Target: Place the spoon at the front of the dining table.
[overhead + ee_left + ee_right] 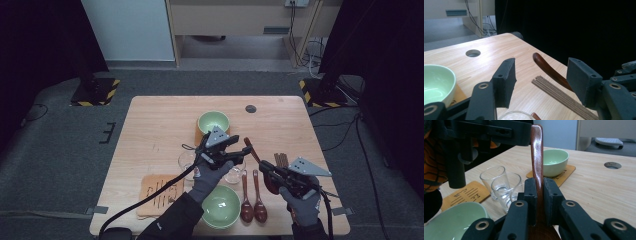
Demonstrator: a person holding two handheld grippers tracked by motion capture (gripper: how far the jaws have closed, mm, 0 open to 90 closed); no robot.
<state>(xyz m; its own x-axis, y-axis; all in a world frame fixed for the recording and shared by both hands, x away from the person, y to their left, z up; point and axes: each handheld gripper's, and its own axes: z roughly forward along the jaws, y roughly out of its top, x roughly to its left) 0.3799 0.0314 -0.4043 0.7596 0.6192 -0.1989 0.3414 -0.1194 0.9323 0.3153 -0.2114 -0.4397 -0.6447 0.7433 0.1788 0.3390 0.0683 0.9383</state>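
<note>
My right gripper (268,170) (539,182) is shut on a dark brown wooden spoon (251,149) (537,150), gripping it low on the handle. The handle rises up and away toward my left gripper (241,150) (541,67). That gripper hovers above the table's middle with its jaws apart. In the left gripper view the spoon's handle (546,67) shows in the gap between the jaws, and neither pad touches it. A bundle of brown chopsticks (281,159) (564,96) lies on the table below the handle.
A green bowl (213,121) (555,161) sits on a coaster at the back; a second green bowl (220,206) stands at the front edge. Clear glasses (187,159) (505,186) stand by a wooden coaster (159,192). Two more spoons (252,202) lie front right. A cable hole (250,108) marks the far side.
</note>
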